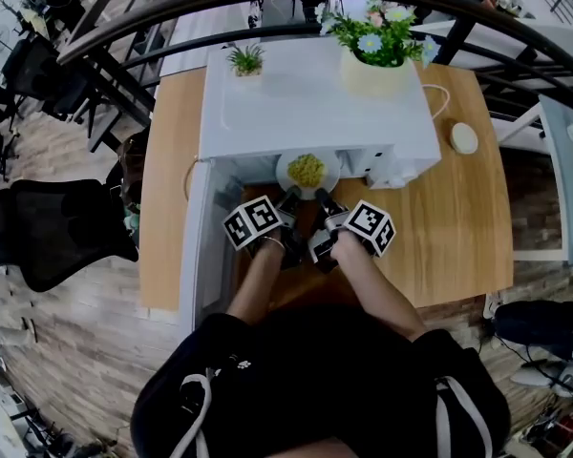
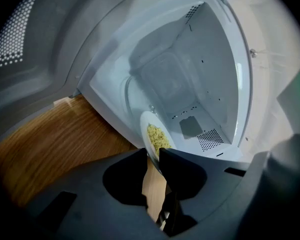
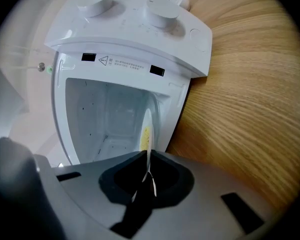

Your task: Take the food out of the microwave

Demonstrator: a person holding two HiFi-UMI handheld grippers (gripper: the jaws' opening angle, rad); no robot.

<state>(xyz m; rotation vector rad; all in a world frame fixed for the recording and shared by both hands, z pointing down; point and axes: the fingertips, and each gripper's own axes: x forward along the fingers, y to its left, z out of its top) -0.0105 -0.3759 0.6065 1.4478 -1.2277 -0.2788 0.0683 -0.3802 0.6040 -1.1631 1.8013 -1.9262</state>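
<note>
My left gripper [image 1: 288,197] and right gripper [image 1: 322,198] each have their jaws clenched on the near rim of the plate [image 1: 283,171] of yellow food [image 1: 307,169], at the open mouth of the microwave [image 1: 306,103]. I should pull with both evenly and hold the plate level.

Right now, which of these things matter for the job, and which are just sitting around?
In the job: plate, food on it, open microwave, left gripper and right gripper, both clamped on the plate's rim.
Lying about: flower pot, small plant, round white disc, office chair.
</note>
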